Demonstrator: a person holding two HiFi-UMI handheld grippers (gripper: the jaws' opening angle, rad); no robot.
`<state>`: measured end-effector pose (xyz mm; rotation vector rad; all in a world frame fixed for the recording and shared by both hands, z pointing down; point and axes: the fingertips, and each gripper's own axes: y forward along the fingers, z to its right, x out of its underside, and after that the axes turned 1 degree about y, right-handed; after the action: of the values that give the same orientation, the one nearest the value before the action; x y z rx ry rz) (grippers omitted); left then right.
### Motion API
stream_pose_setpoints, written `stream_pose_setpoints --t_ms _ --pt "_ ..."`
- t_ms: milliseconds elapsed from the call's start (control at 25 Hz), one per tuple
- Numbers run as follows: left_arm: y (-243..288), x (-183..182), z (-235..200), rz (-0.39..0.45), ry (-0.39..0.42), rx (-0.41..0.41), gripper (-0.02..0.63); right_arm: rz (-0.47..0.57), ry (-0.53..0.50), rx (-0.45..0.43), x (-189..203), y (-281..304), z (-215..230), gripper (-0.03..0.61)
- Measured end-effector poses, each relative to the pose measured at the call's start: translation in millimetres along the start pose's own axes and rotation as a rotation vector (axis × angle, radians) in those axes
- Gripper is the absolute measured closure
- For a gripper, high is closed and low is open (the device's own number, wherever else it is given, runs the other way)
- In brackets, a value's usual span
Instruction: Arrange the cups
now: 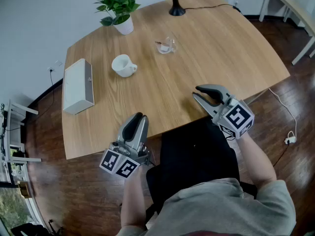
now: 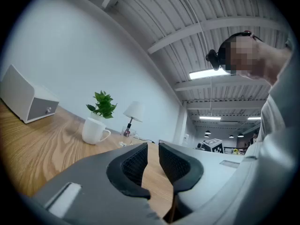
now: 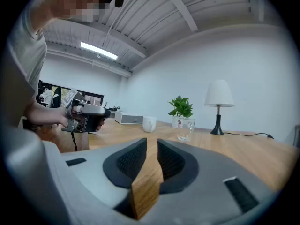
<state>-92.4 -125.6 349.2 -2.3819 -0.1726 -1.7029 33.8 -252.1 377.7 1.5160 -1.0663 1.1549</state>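
A white mug (image 1: 123,65) stands on the wooden table (image 1: 206,58), its handle towards the right. A clear glass cup (image 1: 167,44) stands farther back and to the right of it. Both cups also show in the left gripper view, the mug (image 2: 95,130) and the glass (image 2: 127,134), and in the right gripper view, the mug (image 3: 149,123) and the glass (image 3: 186,128). My left gripper (image 1: 139,116) hovers over the table's near edge, shut and empty. My right gripper (image 1: 197,91) is over the near right part, also shut with nothing in it. Both are well short of the cups.
A white box (image 1: 78,85) lies at the table's left side. A potted plant (image 1: 118,9) and a black lamp base (image 1: 176,9) with its cable stand along the far edge. A dark chair (image 1: 197,156) is at the near edge below me.
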Motion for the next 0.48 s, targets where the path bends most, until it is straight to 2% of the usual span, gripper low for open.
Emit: stream_pose_setpoints --t_ms 480 --pt "0.5 -0.1 1.4 0.001 -0.004 -0.002 0.548 -0.002 -0.007 0.001 0.7 -1.9 -0.6 0.508"
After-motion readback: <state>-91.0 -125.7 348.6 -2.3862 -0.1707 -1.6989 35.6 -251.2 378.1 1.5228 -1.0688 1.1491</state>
